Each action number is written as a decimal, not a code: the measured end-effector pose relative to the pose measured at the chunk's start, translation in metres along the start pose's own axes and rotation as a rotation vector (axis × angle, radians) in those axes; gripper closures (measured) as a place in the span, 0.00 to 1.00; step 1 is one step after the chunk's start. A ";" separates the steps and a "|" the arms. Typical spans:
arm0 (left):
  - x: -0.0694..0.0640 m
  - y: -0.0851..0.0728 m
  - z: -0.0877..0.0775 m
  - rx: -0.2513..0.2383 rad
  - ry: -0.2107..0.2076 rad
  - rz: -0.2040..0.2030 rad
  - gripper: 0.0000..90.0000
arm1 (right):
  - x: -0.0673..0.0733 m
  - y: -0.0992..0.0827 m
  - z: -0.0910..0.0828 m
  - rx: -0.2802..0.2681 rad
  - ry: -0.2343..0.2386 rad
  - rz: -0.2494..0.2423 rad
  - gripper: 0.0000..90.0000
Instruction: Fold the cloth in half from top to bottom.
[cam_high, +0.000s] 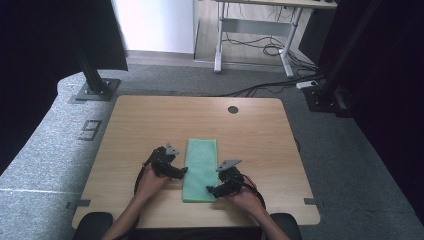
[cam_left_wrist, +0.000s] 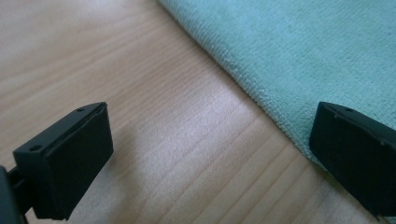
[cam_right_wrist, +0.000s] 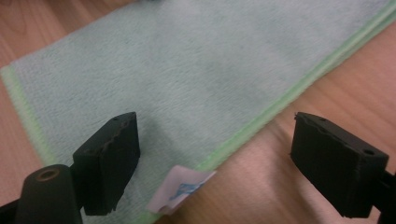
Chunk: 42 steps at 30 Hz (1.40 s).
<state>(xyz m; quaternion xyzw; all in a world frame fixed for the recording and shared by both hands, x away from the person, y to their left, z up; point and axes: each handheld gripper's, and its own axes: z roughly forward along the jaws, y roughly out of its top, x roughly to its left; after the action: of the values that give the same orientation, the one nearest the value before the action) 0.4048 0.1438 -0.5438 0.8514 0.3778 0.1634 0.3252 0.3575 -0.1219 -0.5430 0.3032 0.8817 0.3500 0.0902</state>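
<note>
So the soft mint-green folded terry towel (cam_high: 200, 170) is lying flat as a long narrow strip in the middle of the pale wooden table (cam_high: 250, 135), near the person's edge. Looks folded lengthwise already, so my guess is one more fold is coming, but nothing's lifted yet. Left gripper (cam_high: 182, 172) sits at the towel's left edge, jaws spread wide and empty; right gripper (cam_high: 212, 189) is at the near right corner, also gaping, straddling the hem. There's a small white care tag (cam_right_wrist: 180, 190) with blue print, too blurry to read.
</note>
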 end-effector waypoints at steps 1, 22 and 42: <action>0.000 0.000 0.001 0.001 0.000 -0.001 0.00 | -0.004 0.003 -0.001 -0.005 -0.010 0.005 0.17; 0.003 -0.001 0.006 0.017 -0.030 -0.049 0.00 | -0.079 0.058 0.014 -0.033 -0.122 0.130 0.28; 0.003 -0.001 0.006 0.018 -0.030 -0.050 0.00 | -0.114 0.088 0.049 -0.006 -0.179 0.120 0.58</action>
<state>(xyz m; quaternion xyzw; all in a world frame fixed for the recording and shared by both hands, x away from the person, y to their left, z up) 0.4091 0.1440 -0.5492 0.8470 0.3954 0.1392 0.3270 0.5079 -0.1122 -0.5263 0.3851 0.8495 0.3287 0.1483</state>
